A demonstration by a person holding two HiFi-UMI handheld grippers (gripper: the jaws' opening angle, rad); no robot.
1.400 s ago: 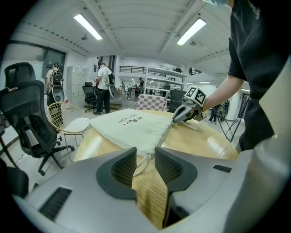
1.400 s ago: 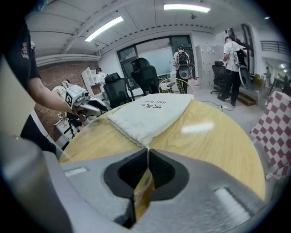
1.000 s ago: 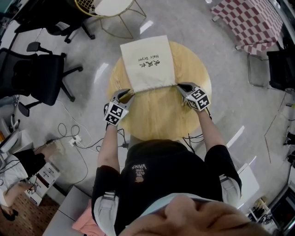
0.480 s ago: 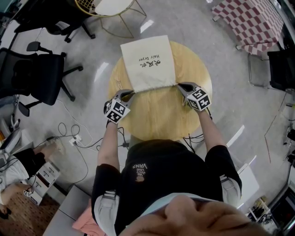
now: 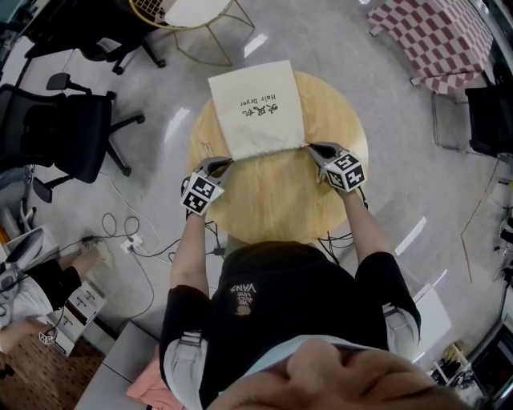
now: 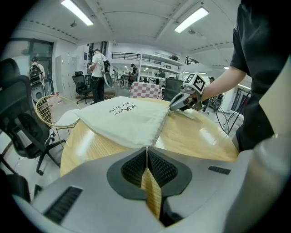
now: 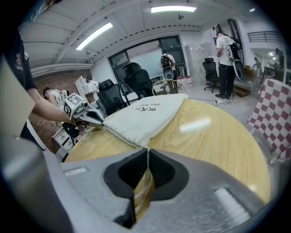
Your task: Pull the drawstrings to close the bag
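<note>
A cream drawstring bag [image 5: 255, 108] with printed lettering lies flat on the round wooden table [image 5: 280, 200], its gathered mouth toward me. My left gripper [image 5: 222, 165] sits at the mouth's left corner. Its jaws are closing, and in the left gripper view [image 6: 147, 149] the pads meet on a thin drawstring that runs to the bag [image 6: 122, 119]. My right gripper [image 5: 319, 152] is at the mouth's right corner. In its own view [image 7: 148, 150] it is shut on the other drawstring, with the bag [image 7: 145, 113] just ahead.
A black office chair [image 5: 56, 128] stands on the floor to the left. A wire-frame side table [image 5: 188, 16] is beyond the bag and a checked cloth [image 5: 441, 36] at the far right. Cables [image 5: 128, 236] lie on the floor at the left. People stand far off.
The left gripper's jaws have come together at the bag's left corner. The right gripper and the bag have stayed where they were.
</note>
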